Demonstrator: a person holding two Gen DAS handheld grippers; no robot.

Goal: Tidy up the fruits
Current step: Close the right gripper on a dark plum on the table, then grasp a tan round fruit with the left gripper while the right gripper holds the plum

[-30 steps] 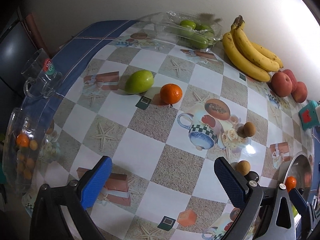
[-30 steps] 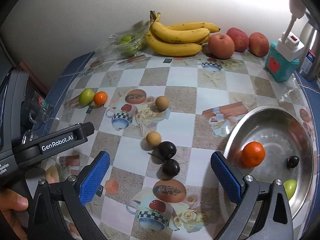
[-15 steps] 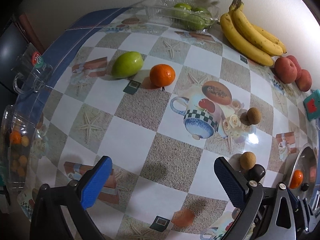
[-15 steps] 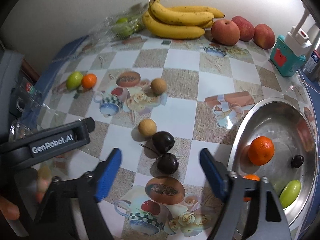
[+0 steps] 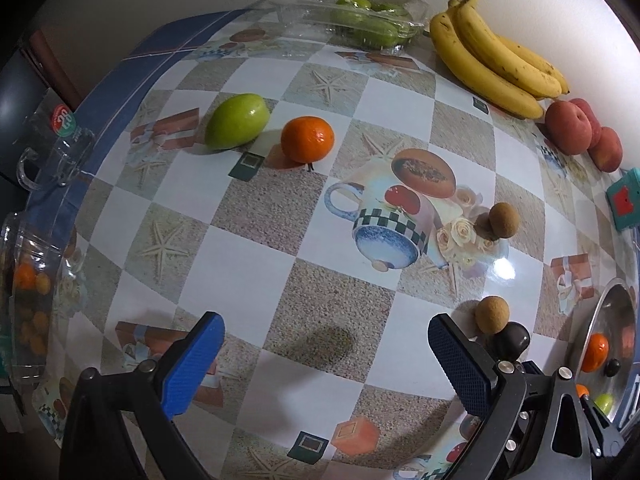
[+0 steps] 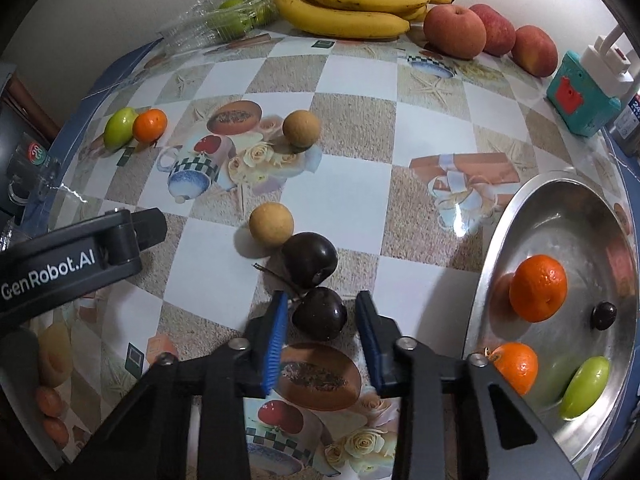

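Two dark, glossy round fruits lie touching each other, just left of the steel bowl (image 6: pixel 532 216). We have the nearer dark fruit (image 6: pixel 319 314) between the blue pads of the right tool (image 6: pixel 321 322); the jaws have just been closing and stand narrow around it, with a gap showing at the right pad. We judge it light, smooth and slippery, fairly firm, with a thin stem to avoid; hold it across its widest middle. The left tool (image 5: pixel 324 354), further left of the bowl, gapes wide and empty above the shiny checked worktop (image 5: pixel 256 256).

Dim warm light, tablecloth (image 5: pixel 400 152) glare, fisheye-bent edges, sharp focus
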